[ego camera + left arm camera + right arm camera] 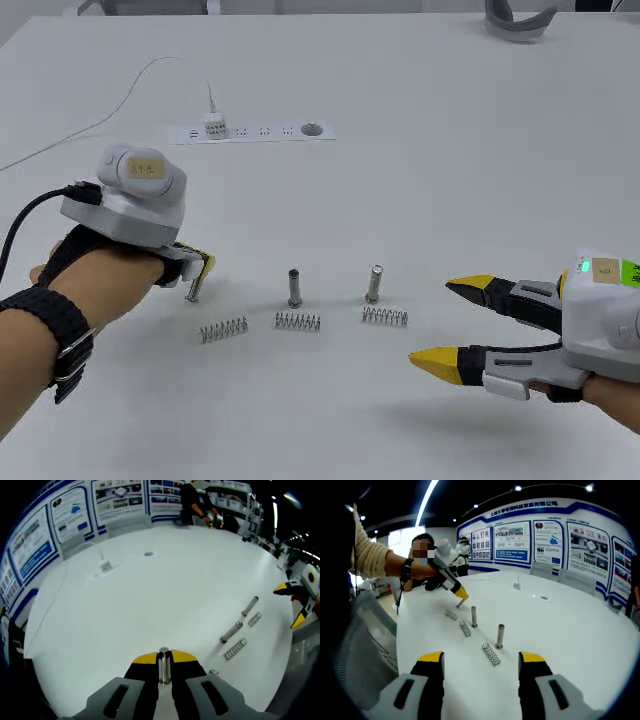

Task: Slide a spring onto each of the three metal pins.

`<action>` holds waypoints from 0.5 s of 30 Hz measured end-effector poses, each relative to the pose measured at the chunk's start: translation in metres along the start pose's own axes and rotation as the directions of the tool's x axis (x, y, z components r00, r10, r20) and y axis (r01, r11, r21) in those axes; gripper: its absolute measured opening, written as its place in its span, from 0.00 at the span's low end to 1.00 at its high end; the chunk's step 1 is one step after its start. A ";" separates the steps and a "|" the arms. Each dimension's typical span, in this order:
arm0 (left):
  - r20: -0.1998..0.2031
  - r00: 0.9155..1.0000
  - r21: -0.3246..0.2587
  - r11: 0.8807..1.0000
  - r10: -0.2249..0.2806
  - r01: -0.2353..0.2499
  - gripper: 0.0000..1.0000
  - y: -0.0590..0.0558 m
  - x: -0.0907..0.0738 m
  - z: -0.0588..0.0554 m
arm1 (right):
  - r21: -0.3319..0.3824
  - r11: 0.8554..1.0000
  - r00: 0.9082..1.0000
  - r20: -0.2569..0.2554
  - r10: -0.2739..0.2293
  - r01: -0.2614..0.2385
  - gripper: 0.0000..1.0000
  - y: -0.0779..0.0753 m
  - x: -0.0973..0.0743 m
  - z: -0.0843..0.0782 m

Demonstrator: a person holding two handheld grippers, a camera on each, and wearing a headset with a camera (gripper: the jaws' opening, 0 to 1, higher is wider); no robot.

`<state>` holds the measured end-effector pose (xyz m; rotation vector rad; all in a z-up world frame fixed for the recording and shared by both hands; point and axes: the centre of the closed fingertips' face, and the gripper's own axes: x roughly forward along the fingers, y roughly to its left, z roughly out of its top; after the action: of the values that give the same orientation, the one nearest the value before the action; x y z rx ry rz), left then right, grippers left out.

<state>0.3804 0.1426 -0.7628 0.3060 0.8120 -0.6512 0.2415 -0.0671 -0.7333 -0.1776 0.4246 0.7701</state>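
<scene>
Pinching the leftmost metal pin [193, 290] in the left gripper [200, 268], likely steadying it, while holding the right gripper [432, 322] open for the nearest spring [385, 316].

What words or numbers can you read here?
Nothing reads clearly.
Banner on the wall: Chinese characters, too blurred.
Posters: print too small.
Tan sticker on the left gripper: blurred.
Pale label on the right gripper: blurred.
</scene>
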 end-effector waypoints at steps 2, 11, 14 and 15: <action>0.006 1.000 -0.005 1.000 0.001 -0.001 0.07 0.000 -0.002 -0.001 | -0.002 1.000 1.000 0.001 0.001 -0.001 0.61 0.000 0.000 0.000; 0.052 0.999 -0.019 1.000 0.009 -0.008 0.07 -0.005 -0.010 -0.002 | -0.004 1.000 1.000 0.000 0.012 -0.012 0.61 0.002 0.002 0.001; 0.061 0.998 -0.020 1.000 0.013 -0.011 0.07 -0.007 -0.012 -0.003 | -0.006 1.000 1.000 -0.001 0.015 -0.015 0.61 0.002 0.002 0.000; 0.063 0.998 -0.025 1.000 0.013 -0.011 0.07 -0.007 -0.013 -0.003 | -0.006 1.000 1.000 0.000 0.016 -0.016 0.61 0.002 0.002 0.000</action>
<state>0.3676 0.1443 -0.7551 0.2669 0.7563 -0.6363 0.2416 -0.0640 -0.7339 -0.1798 0.4246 0.7875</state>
